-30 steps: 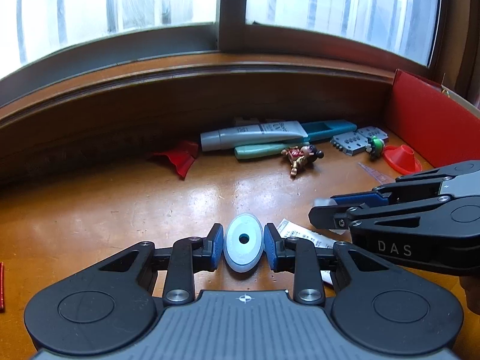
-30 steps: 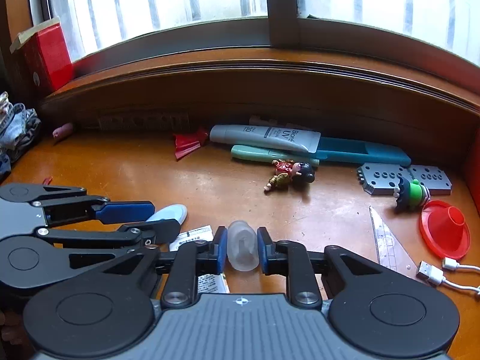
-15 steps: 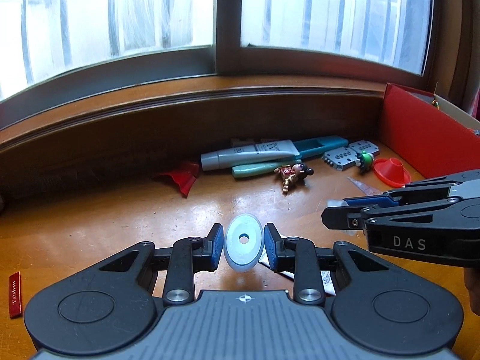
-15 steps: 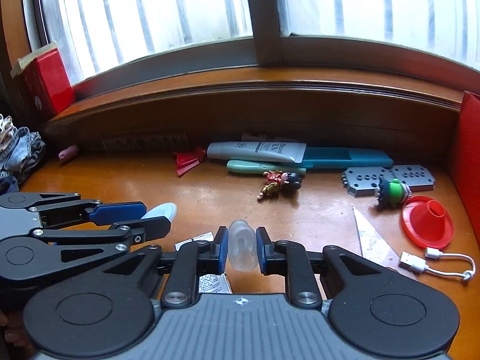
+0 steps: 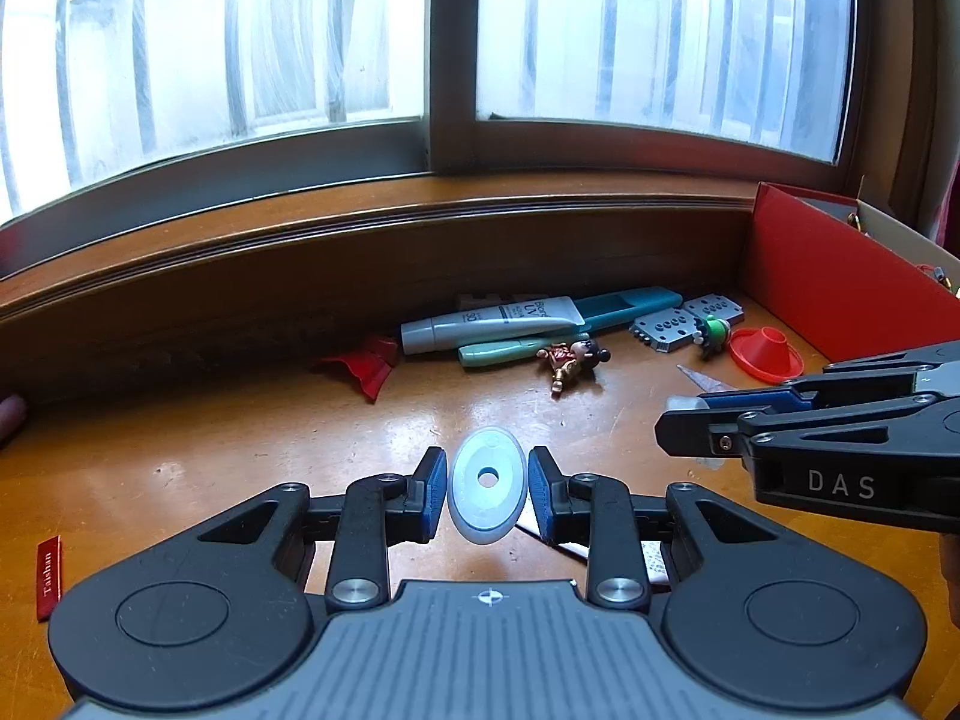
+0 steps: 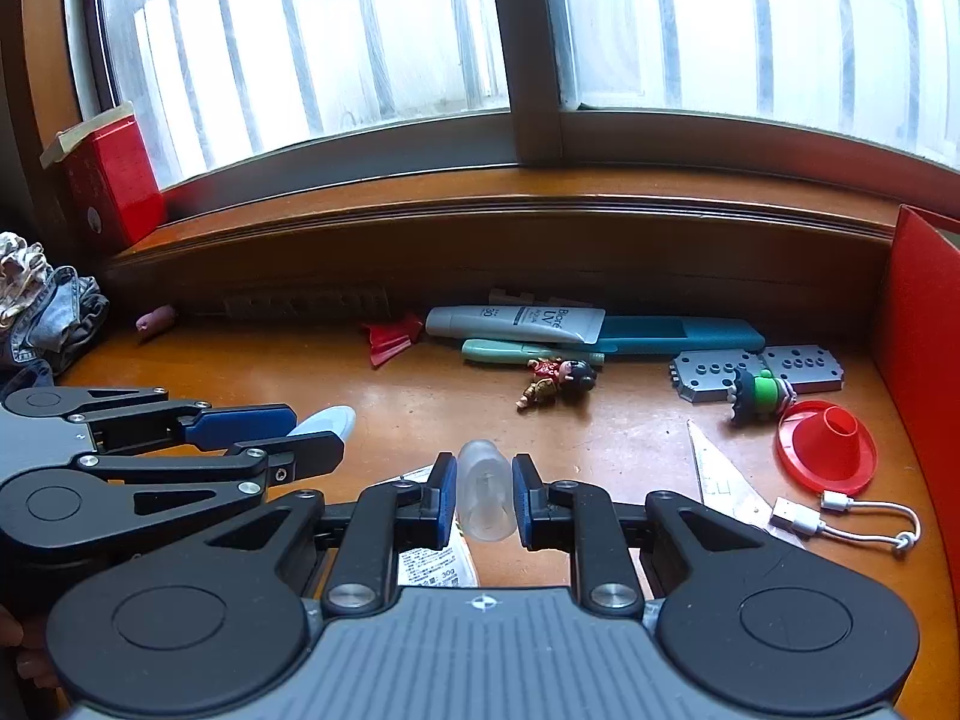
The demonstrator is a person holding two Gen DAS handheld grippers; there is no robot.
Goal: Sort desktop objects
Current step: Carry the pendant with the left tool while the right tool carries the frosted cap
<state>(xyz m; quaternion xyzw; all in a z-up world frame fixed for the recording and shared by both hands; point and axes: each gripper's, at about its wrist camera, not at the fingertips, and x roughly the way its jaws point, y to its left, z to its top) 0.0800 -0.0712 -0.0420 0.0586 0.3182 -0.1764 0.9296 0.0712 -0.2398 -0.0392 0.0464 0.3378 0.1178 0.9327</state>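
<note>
My left gripper (image 5: 487,489) is shut on a pale blue oval piece with a centre hole (image 5: 487,487), held above the wooden desk. My right gripper (image 6: 485,495) is shut on a clear plastic cap (image 6: 485,495), also held above the desk. Each gripper shows in the other's view: the right one (image 5: 678,420) at the right side, the left one (image 6: 312,429) at the left with the oval piece (image 6: 327,420) in it. They are level with each other and a short way apart.
Along the back lie a sunscreen tube (image 6: 516,324), teal case (image 6: 678,336), green pen (image 6: 522,353), doll figure (image 6: 555,378), red scrap (image 6: 390,339), grey plates (image 6: 756,369), green toy (image 6: 762,393), red funnel (image 6: 825,444), ruler (image 6: 720,480), USB cable (image 6: 840,519). A red box (image 5: 840,282) stands right. A paper packet (image 6: 435,564) lies under the grippers.
Both grippers have risen and pulled back from the desk with their pieces held. The desk objects look smaller and more of the window shows.
</note>
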